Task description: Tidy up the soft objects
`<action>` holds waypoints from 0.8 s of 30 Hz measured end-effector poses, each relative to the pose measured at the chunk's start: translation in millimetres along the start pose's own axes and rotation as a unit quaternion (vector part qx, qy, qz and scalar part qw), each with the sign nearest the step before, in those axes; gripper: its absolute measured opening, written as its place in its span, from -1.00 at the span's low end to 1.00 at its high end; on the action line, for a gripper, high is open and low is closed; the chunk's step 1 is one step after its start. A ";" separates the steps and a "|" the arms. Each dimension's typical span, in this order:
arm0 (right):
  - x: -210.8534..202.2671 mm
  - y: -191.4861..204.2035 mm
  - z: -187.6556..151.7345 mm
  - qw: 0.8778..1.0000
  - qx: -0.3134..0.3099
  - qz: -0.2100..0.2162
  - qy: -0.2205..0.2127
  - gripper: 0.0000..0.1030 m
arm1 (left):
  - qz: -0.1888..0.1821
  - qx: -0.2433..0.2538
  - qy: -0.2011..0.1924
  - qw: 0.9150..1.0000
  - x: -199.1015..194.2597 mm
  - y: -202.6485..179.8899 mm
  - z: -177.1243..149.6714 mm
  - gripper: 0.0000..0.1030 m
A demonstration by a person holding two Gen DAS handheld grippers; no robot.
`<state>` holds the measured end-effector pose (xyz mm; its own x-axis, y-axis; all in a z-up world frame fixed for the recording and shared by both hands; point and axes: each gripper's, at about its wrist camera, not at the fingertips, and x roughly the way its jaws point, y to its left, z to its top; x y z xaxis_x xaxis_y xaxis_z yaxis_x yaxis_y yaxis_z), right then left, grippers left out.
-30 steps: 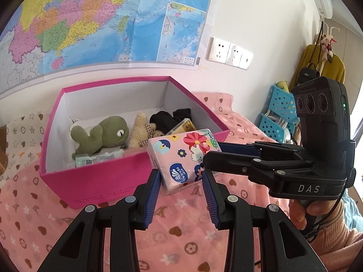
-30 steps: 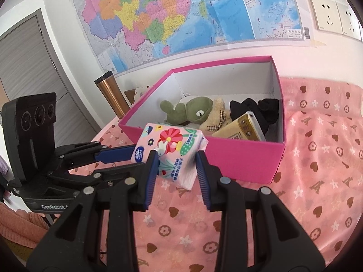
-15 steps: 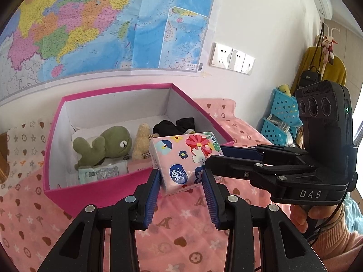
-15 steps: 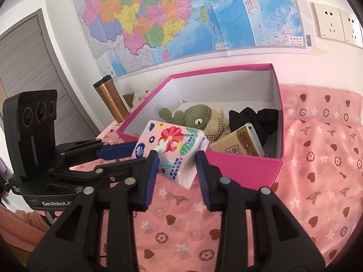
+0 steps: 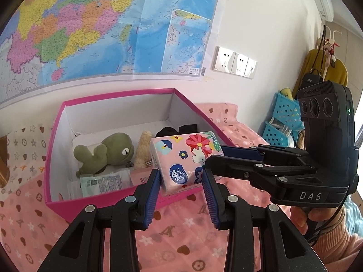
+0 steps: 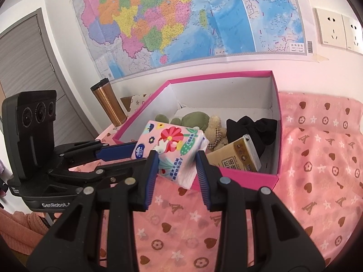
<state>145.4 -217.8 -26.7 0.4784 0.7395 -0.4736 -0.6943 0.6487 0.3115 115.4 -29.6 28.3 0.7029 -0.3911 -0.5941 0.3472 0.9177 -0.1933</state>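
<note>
tissue pack [image 5: 186,158] hides part of pink box [image 5: 113,95] contents.

- Right gripper [image 6: 174,158] at frame centre clamps a pink floral tissue pack [image 6: 172,145]; left gripper [image 6: 132,153] grips its left end.
- Behind: magenta box [image 6: 249,176] holding plush toys.

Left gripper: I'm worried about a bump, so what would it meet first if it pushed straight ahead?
The left gripper already clamps the tissue pack; straight on, that pack would likely meet the pink box's near wall first.
</note>
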 end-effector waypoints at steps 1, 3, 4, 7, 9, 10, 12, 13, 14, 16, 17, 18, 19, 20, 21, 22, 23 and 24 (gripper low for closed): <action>0.3 -0.3 0.9 1.000 0.000 0.000 0.000 -0.28 | 0.000 0.000 -0.001 1.000 0.2 0.3 0.7 -0.27; 0.0 -1.4 2.2 1.000 -0.002 0.000 -0.001 -0.28 | 0.000 0.000 -0.002 1.000 1.0 0.9 2.2 -0.27; 0.5 -2.1 3.1 1.000 -0.002 0.000 -0.001 -0.28 | 0.000 -0.001 -0.002 1.000 1.2 0.9 2.7 -0.27; 3.0 -4.4 6.1 1.000 -0.003 -0.003 0.000 -0.28 | 0.000 -0.001 -0.002 1.000 4.3 2.1 5.6 -0.27; 5.0 -6.5 8.5 1.000 -0.002 -0.004 0.001 -0.28 | -0.002 -0.003 -0.001 1.000 5.9 3.1 6.6 -0.27; 5.4 -7.2 9.2 1.000 -0.002 -0.005 0.001 -0.28 | -0.004 -0.005 0.000 1.000 7.1 4.3 7.5 -0.27; 6.5 -8.4 10.5 1.000 -0.001 -0.005 0.001 -0.28 | -0.009 -0.011 0.002 1.000 8.7 6.5 8.8 -0.27; 7.2 -9.3 11.4 1.000 0.001 -0.005 0.000 -0.28 | -0.010 -0.013 0.002 1.000 9.6 7.5 9.3 -0.27; 7.8 -10.5 11.8 1.000 0.002 -0.004 0.000 -0.27 | -0.010 -0.014 0.003 1.000 10.9 8.4 10.1 -0.27; 9.8 -13.3 13.0 1.000 0.006 -0.001 0.001 -0.28 | -0.008 -0.014 0.005 1.000 12.7 8.7 10.7 -0.27; 10.6 -14.2 13.4 1.000 0.007 -0.001 0.001 -0.28 | -0.007 -0.013 0.005 1.000 13.5 8.6 11.1 -0.27; 11.1 -14.9 13.8 1.000 0.007 -0.001 0.001 -0.28 | -0.007 -0.013 0.006 1.000 14.4 8.6 11.4 -0.27; 11.5 -15.2 14.2 1.000 0.007 -0.002 0.002 -0.28 | -0.005 -0.012 0.006 1.000 14.9 8.2 11.5 -0.27; 12.0 -15.3 14.5 1.000 0.007 -0.002 0.002 -0.28 | -0.005 -0.013 0.006 1.000 15.7 8.6 12.1 -0.27; 12.9 -16.0 15.1 1.000 0.008 -0.003 0.002 -0.28 | -0.006 -0.014 0.007 1.000 16.6 9.0 12.6 -0.27; 13.3 -16.5 15.5 1.000 0.008 -0.004 0.002 -0.28 | -0.006 -0.015 0.007 1.000 18.0 9.7 13.2 -0.27; 13.9 -16.9 16.0 1.000 0.009 -0.004 0.003 -0.28 | -0.006 -0.016 0.008 1.000 19.3 10.3 13.9 -0.27; 14.6 -17.6 16.6 1.000 0.009 -0.006 0.003 -0.28 | -0.006 -0.015 0.008 1.000 20.8 10.7 14.8 -0.27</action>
<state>173.5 -215.5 -25.4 0.4828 0.7308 -0.4824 -0.6787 0.6604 0.3212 142.9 -28.9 25.4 0.6879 -0.4019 -0.6044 0.3366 0.9144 -0.2249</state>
